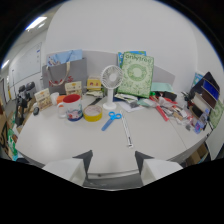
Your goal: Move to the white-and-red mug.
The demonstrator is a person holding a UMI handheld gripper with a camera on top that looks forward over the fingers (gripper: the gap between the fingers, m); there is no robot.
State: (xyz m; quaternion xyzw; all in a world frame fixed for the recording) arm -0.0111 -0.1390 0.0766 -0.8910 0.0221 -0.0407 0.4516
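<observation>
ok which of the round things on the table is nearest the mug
The yellow tape roll, lying flat right beside the white-and-red mug. The white desk fan stands farther back. The open tongs are well short of all three.

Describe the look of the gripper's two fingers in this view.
The gripper shows two pale grey, blocky fingers with dark, wedge-shaped tips that point inward. No cables, markings, hand or sleeve appear in the view.
</observation>
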